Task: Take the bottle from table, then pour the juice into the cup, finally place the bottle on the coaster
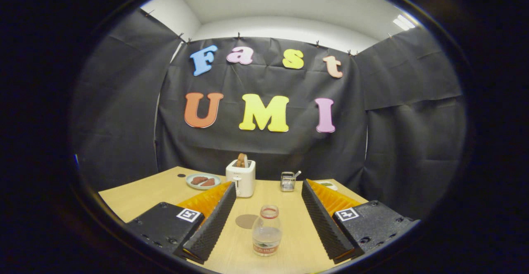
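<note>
A: While the gripper (268,187) hangs over the near part of the wooden table (144,193), how do its fingers stand?

B: They are spread wide, one to each side, and nothing is held between them. Neither finger touches anything.

A: And the bottle (267,230)?

B: It stands upright on the table in the gap between the two fingers, close in toward the gripper's body, nearer the left finger's base than the right one's but clear of both. It is a small clear bottle with no cap on its mouth, a red ring at the neck, a label at the foot, and a little pale liquid low inside.

A: Where is the coaster (246,221)?

B: A flat round brown disc lying on the table just beside the bottle, to its left and slightly beyond it, also between the fingers.

A: What lies beyond the fingertips?

B: A white toaster (241,177) with a slice of bread (242,160) standing up out of it, just past the left fingertip. To its left sits a plate (203,181) with brown pieces of food on it. Ahead of the right finger stands a small metal holder (287,181) with a utensil handle poking out. Whether that is the cup cannot be told. Past the right fingertip a pale dish (326,185) peeks out, mostly hidden.
</note>
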`<act>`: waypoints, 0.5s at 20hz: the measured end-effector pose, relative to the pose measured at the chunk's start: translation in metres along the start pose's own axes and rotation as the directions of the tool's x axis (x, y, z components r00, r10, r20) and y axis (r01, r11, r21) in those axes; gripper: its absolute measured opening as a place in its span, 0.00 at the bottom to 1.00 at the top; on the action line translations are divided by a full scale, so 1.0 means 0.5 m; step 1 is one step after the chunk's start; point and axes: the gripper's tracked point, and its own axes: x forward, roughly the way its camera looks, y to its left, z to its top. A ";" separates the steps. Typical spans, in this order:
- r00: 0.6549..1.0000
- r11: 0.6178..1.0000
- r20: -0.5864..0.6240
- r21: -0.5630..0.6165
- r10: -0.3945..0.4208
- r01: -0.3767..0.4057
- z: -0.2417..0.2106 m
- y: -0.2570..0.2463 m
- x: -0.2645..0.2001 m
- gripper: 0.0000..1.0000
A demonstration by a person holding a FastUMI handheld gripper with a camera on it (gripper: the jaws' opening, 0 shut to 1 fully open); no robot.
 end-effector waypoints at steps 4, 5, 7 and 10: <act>1.000 1.000 0.013 0.000 0.004 -0.004 -0.032 -0.001 0.008 1.00; 1.000 1.000 0.012 -0.003 0.005 -0.005 -0.045 -0.001 0.011 1.00; 1.000 1.000 0.001 -0.017 -0.006 0.006 -0.071 -0.005 0.020 1.00; 1.000 0.999 -0.020 -0.026 -0.024 0.024 -0.111 -0.009 0.034 1.00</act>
